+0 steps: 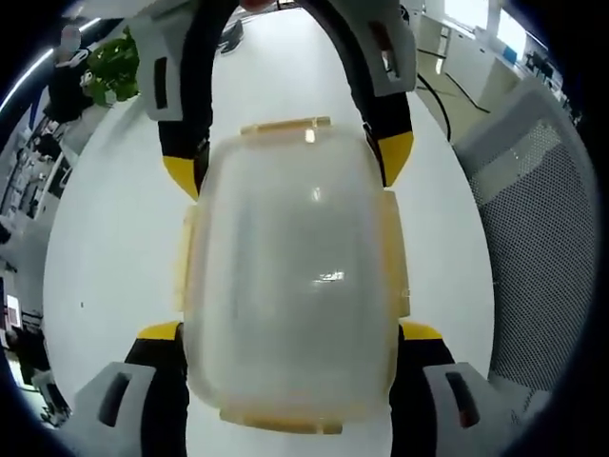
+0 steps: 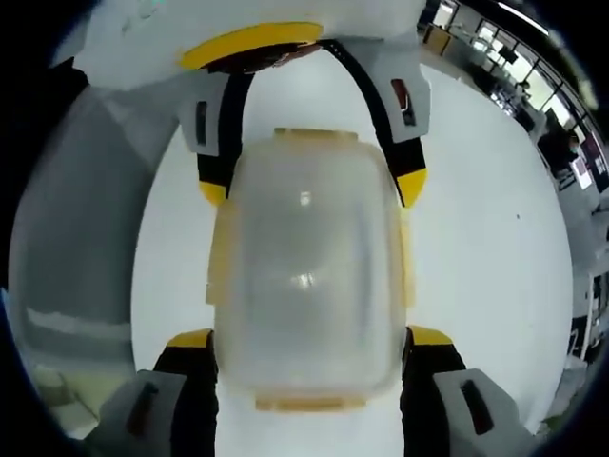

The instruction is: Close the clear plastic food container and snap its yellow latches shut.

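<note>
Container (image 1: 295, 276), clear plastic with yellow latches (image 1: 285, 126): light, slick, flexible walls. Left hand-held gripper (image 1: 290, 333) and right hand-held gripper (image 2: 309, 338) each straddle it, jaws apart. Press latches at 12 and 6 o'clock.

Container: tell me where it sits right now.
In both views the container lies on the white table, between the left tool and right tool, which face each other.

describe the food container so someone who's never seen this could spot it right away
On the white table, between the two grippers that face each other from opposite ends, sits the clear plastic food container. It is a rounded, cloudy, see-through box with its lid on. Pale yellow latches along its edges set it apart from the black, white and yellow grippers around it.
</note>
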